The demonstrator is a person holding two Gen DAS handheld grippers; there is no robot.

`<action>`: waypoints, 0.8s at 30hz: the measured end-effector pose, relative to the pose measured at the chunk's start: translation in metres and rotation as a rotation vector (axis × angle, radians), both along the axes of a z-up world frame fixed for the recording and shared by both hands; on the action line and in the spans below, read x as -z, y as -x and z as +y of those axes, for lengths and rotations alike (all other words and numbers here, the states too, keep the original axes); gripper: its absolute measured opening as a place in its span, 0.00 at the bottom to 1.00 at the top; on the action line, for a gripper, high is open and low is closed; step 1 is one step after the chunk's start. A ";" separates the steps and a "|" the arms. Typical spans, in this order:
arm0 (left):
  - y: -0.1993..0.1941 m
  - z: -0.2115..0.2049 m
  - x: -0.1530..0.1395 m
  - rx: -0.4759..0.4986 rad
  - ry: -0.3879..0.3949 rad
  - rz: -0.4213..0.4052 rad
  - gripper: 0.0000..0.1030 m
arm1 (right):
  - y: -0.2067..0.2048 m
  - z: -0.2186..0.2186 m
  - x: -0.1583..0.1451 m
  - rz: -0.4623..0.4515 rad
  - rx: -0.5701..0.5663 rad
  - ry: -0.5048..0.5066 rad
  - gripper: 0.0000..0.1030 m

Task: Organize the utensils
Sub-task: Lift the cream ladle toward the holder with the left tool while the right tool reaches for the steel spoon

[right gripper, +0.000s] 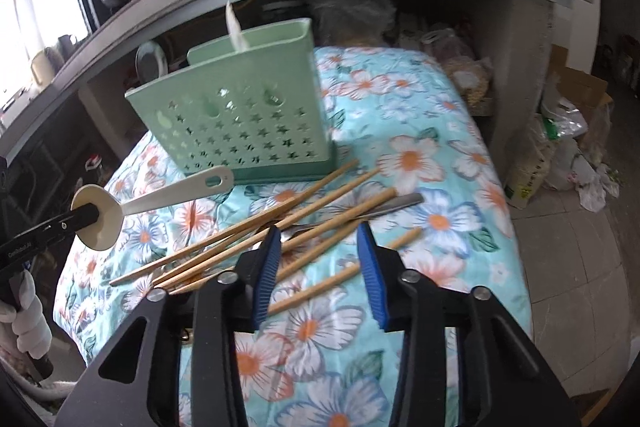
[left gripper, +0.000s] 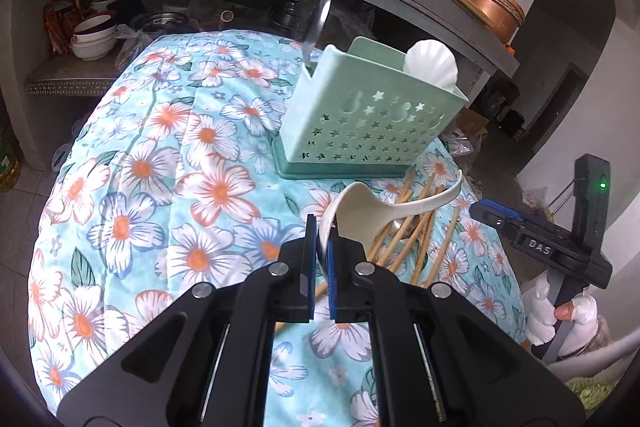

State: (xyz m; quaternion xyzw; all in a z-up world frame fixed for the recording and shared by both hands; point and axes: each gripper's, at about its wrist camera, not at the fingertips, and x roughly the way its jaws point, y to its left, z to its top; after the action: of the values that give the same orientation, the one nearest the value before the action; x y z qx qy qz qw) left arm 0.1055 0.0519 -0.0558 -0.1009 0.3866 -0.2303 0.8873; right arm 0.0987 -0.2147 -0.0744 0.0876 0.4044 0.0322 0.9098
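Note:
My left gripper (left gripper: 320,231) is shut on the bowl of a cream spoon (left gripper: 362,207), held off the cloth with its handle pointing right. The right wrist view shows the same spoon (right gripper: 160,201) in the left gripper (right gripper: 94,217), in front of the green star-cut utensil holder (right gripper: 248,119). The holder (left gripper: 360,115) stands upright with a white shell-shaped utensil (left gripper: 434,67) and a clear spoon (left gripper: 316,27) in it. Several bamboo chopsticks (right gripper: 248,239) lie crossed over a metal utensil (right gripper: 396,205). My right gripper (right gripper: 320,243) hangs over them, jaws apart, gripping nothing.
A floral cloth (left gripper: 160,167) covers the table, which drops off on all sides. Behind it a concrete shelf holds stacked bowls (left gripper: 94,35) and pans under a counter. Bags and boxes (right gripper: 560,147) crowd the floor to the right.

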 end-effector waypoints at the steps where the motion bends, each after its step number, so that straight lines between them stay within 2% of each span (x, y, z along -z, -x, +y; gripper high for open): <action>1: -0.001 0.002 0.001 0.000 0.006 0.003 0.04 | -0.005 0.003 0.002 0.012 -0.010 0.001 0.26; 12: -0.016 0.013 0.011 0.018 0.042 0.025 0.03 | -0.046 0.025 0.028 0.099 -0.066 0.068 0.22; 20: -0.024 0.015 0.016 0.031 0.061 0.044 0.04 | -0.041 0.031 0.034 0.148 -0.095 0.149 0.22; 24: -0.026 0.017 0.015 0.024 0.066 0.040 0.04 | -0.043 0.043 0.032 0.151 -0.145 0.241 0.22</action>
State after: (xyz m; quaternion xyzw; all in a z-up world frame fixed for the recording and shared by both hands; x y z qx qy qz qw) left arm 0.1314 0.0688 -0.0709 -0.1302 0.3976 -0.2517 0.8727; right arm 0.1413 -0.1715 -0.1065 -0.0493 0.4777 0.0427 0.8761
